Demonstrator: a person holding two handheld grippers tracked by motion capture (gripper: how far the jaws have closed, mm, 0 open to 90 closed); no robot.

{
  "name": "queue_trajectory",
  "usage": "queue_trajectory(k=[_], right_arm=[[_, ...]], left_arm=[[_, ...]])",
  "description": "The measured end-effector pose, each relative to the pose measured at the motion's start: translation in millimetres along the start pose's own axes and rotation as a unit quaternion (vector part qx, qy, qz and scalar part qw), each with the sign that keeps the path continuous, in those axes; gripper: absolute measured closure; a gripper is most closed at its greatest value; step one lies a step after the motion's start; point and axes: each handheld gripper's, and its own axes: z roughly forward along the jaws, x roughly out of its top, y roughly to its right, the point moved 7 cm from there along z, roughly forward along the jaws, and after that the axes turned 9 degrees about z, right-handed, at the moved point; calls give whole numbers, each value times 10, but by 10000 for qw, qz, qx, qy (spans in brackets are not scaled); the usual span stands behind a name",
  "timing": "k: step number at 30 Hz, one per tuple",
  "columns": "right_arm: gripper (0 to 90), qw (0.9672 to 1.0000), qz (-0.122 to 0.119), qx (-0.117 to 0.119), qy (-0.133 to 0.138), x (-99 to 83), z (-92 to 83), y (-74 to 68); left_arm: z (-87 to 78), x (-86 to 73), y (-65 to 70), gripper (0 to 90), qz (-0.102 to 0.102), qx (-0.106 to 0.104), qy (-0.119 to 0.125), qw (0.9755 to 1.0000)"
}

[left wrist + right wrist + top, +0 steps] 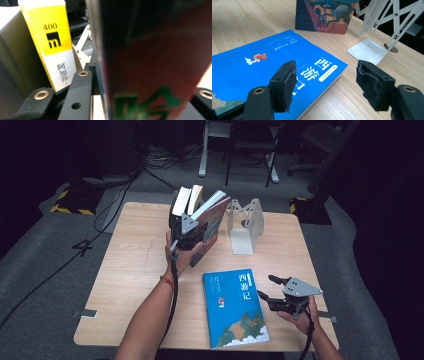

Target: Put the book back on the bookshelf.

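1. Two risks. High view: your left gripper (pixel 187 232) is clamping the upright books (pixel 197 205) at the table's (pixel 135 265) far middle, near the white bookend (pixel 245 225); they are fanning.
2. Left gripper view: the red-covered book (pixel 155 62) is sitting between the jaws, and a loosening grip could drop it.
3. Right gripper view: your right gripper (pixel 324 82) is gaping empty over the blue book (pixel 262 70); it could scuff the cover.

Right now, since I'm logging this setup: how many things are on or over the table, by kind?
upright books: 3
flat blue book: 1
white bookend: 1
grippers: 2, the left gripper and the right gripper
Total: 7
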Motion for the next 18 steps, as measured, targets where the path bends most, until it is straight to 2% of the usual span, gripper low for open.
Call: queue_trajectory(k=[4,8,11,18], right_arm=[[329,9999,-28,10,-97,-22,-13,15],[327,9997,-53,67,-218,-75,-9,51],[327,9993,-94,54,-368,-156,4,66],[325,9991,-122,148,-384,-166,18,27]], left_arm=[[-31,-48,21,607,-39,53,-34,10000],[-30,-147,49,581,44,55,-210,9998],[-54,-188,41,549,-30,86,-169,9998],[-105,-264,39,533,-82,41,-76,9999]])
